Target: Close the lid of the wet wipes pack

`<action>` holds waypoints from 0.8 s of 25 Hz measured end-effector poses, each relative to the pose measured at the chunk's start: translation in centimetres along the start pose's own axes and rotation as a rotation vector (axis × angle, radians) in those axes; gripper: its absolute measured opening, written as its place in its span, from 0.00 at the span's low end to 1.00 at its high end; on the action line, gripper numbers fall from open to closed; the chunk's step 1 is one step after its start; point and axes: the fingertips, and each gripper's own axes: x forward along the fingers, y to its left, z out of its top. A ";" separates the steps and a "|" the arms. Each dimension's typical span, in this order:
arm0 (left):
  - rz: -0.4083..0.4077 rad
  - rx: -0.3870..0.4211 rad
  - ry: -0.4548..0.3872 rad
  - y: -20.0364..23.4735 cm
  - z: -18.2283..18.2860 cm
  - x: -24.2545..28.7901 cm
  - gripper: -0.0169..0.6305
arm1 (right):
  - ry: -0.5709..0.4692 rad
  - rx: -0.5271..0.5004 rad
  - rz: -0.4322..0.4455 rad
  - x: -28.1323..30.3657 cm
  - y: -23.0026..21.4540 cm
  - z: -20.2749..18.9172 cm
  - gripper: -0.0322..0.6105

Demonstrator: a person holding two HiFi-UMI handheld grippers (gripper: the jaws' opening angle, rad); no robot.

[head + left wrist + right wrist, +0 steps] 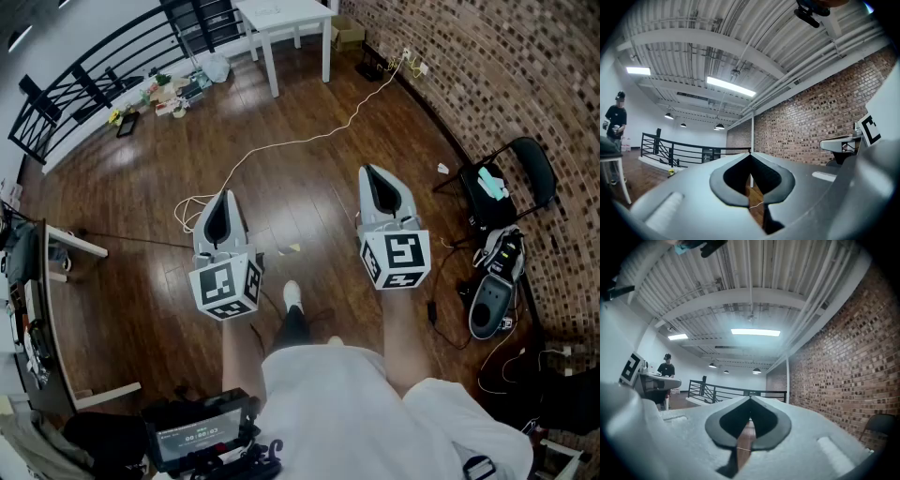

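No wet wipes pack shows in any view. In the head view my left gripper and my right gripper are held side by side, level, over a dark wooden floor. Each carries its marker cube. In the left gripper view the left gripper has its jaw tips meeting, with nothing between them. The right gripper in its own view is likewise shut and empty. Both point across the room towards a black railing and a brick wall.
A white table stands far ahead. A white cable snakes over the floor. At the right a black folding chair holds a bag, with gear on the floor below it. A desk edge is at the left. A person stands far off.
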 end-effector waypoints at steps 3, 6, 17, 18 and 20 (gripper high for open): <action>-0.028 0.035 0.000 2.1 0.2 4.9 0.05 | 0.018 0.013 0.024 5.8 1.8 -0.3 0.04; -0.060 0.018 -0.009 4.3 0.5 9.6 0.05 | 0.023 0.019 0.019 11.0 3.2 -0.3 0.04; -0.084 0.022 0.023 9.7 -1.0 21.0 0.05 | 0.038 0.001 0.003 23.8 3.2 -1.1 0.04; -0.083 0.023 0.027 9.8 -1.1 22.1 0.05 | 0.039 0.004 0.009 24.9 3.1 -1.5 0.04; -0.080 0.028 0.034 9.9 -1.5 24.3 0.05 | 0.050 0.016 0.024 27.0 2.9 -2.8 0.04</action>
